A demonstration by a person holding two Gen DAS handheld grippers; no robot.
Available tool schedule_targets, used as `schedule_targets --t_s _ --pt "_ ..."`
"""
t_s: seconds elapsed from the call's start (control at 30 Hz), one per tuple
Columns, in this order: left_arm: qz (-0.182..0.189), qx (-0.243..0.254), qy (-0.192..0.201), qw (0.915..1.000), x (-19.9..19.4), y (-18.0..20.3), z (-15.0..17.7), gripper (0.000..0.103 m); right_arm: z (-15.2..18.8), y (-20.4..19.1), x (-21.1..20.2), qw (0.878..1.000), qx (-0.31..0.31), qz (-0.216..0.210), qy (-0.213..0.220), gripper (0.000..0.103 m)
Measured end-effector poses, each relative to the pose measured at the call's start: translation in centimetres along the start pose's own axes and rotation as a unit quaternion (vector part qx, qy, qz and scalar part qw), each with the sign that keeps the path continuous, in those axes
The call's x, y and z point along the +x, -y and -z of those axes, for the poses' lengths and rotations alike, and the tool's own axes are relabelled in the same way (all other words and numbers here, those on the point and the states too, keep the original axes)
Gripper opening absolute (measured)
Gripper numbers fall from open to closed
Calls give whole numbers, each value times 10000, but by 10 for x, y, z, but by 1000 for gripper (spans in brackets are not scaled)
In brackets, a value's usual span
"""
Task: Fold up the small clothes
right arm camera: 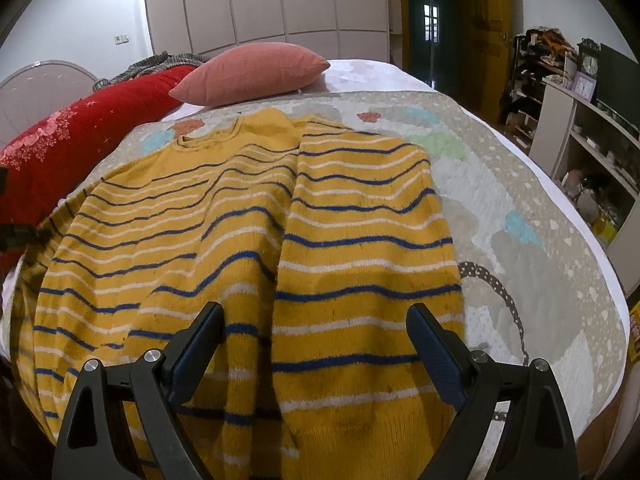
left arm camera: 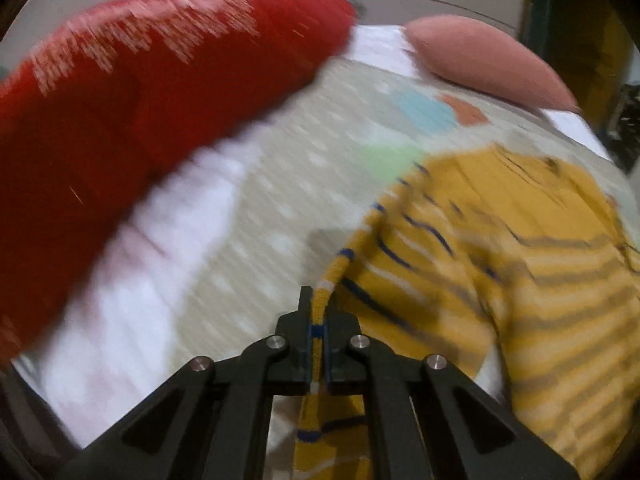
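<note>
A yellow sweater (right arm camera: 320, 240) with blue and white stripes lies on the quilt (right arm camera: 500, 200), its right side folded over the middle. My right gripper (right arm camera: 316, 344) is open and empty, just above the sweater's lower hem. My left gripper (left arm camera: 318, 320) is shut on a striped edge of the sweater (left arm camera: 500, 248) and lifts it off the quilt (left arm camera: 280, 184). The left wrist view is blurred by motion. The left gripper shows as a dark shape at the left edge of the right wrist view (right arm camera: 16, 236).
A pink pillow (right arm camera: 252, 74) and a long red bolster (right arm camera: 80, 148) lie at the head of the bed; both also show in the left wrist view, pillow (left arm camera: 488, 60), bolster (left arm camera: 140, 112). Shelves (right arm camera: 592, 152) stand right of the bed. Wardrobe doors (right arm camera: 264, 4) stand behind.
</note>
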State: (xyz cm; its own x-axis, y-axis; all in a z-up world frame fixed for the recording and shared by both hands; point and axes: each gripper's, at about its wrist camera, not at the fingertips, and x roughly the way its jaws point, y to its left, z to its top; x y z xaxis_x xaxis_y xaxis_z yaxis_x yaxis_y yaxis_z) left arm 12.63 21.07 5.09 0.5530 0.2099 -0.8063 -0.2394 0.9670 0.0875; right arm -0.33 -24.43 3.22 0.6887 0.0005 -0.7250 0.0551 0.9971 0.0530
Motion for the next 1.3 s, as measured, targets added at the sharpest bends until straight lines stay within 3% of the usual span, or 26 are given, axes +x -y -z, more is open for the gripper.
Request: schedule_targets --t_s 0.1,0.17,0.27,0.33,0.37,0.43,0.5,0.53,0.63,0.8,0.83,0.9,0.93,1.03,1.13,1.2,1.27,1.3 --pt "-420 77 154 9990 11 -14 -31 4 -4 -1 1 10000 -8 15 20 95" --pt "-372 51 77 9993 20 -21 -49 7 -8 1 0 10000 66 24 52 95" --pt "-59 -88 176 9998 14 -20 -46 8 -12 12 -8 9995 255 17 172 95" --pt "-11 -73 305 9995 -2 -15 -36 28 -14 23 -15 9990 361 61 268 95" --pt "94 -39 441 9990 -16 -12 -24 35 -16 33 -20 9983 448 180 334 95" --pt "304 -6 616 9976 -40 -5 -8 60 -18 48 -23 9971 550 381 354 95" --pt "602 -22 672 9959 -62 2 14 68 -18 66 -21 9952 714 587 309 95" --pt "803 -25 625 9948 -68 8 26 70 -17 74 -18 9945 816 613 254 95" --pt "1424 -72 334 9892 -85 26 66 71 -10 82 -7 9940 1086 134 -44 95" --pt "2296 -37 -253 9729 -95 64 129 71 6 59 10 9946 903 -303 -404 94" --pt "2387 41 -309 9706 -95 72 139 71 8 55 11 9950 842 -355 -414 89" --pt "2547 269 -467 9655 -96 92 158 71 10 46 10 9970 551 -370 -406 58" --pt "2608 321 -558 9632 -94 97 166 71 7 43 10 9967 395 -558 -445 23" --pt "2502 413 -512 9660 -100 108 176 71 -8 55 7 9958 306 -770 -394 17" --pt "2486 404 -449 9667 -104 105 175 73 -29 94 -6 9989 474 -45 -22 16" --pt "2514 310 -522 9660 -102 105 176 75 -37 118 -4 9939 751 811 63 17" --pt "2505 307 -540 9661 -101 106 179 76 -38 151 0 9778 1200 1713 -143 32" --pt "2526 342 -521 9656 -101 105 179 79 -36 159 -2 9763 1369 1664 -201 33"
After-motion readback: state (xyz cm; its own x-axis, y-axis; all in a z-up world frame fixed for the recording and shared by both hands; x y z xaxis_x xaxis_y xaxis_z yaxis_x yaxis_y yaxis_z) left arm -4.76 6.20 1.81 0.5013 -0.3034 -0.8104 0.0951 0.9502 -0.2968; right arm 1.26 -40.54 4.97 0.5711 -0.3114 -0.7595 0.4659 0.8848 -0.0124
